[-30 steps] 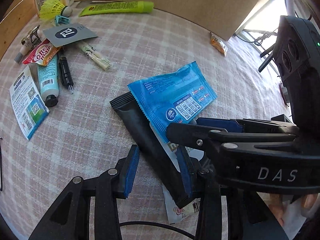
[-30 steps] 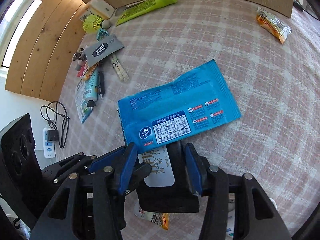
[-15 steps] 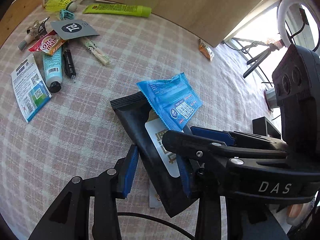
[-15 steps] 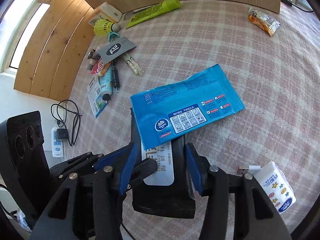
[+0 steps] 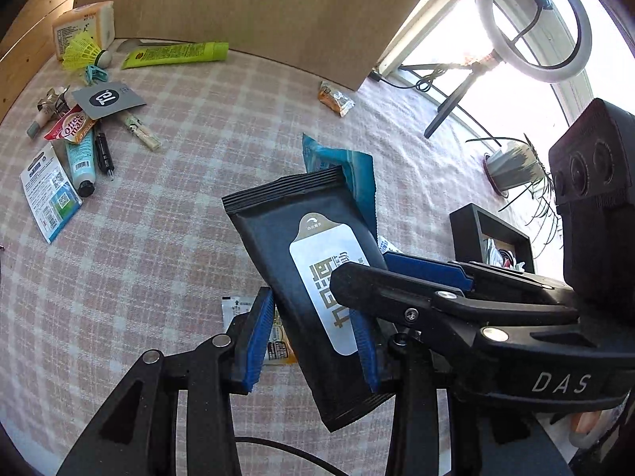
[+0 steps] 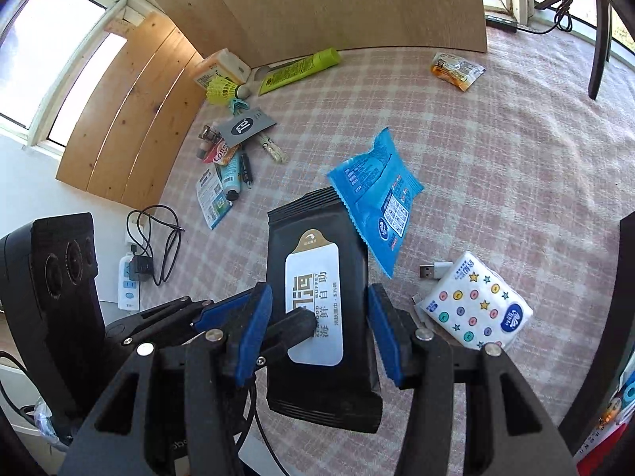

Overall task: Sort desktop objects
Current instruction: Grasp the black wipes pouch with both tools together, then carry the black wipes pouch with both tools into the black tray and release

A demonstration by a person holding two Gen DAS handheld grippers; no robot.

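Observation:
A black wipes packet with a white label [image 5: 285, 230] [image 6: 313, 218] is held up off the checked tablecloth. My left gripper [image 5: 313, 341] is shut on its near end, a blue pad against each long edge. My right gripper [image 6: 321, 333] is shut on the same end from the other side. One right finger [image 5: 357, 281] crosses over the label. A left finger [image 6: 293, 323] also lies on the label. A blue wipes packet [image 5: 357, 174] [image 6: 377, 190] leans tilted against the black packet's far end.
A star-print tissue pack [image 6: 476, 309] and a USB plug [image 6: 434, 269] lie at the right. A small sachet [image 5: 238, 309] lies below the packet. Far left holds a green tube [image 5: 174, 53], a shuttlecock [image 5: 83, 53] and several small items [image 5: 79, 146]. An orange snack bag [image 5: 335, 99] and a black box [image 5: 488, 234] sit right.
The black packet has risen off the cloth with both grippers on it. The blue packet has slid off its top toward the far end. The sachet underneath has come into view.

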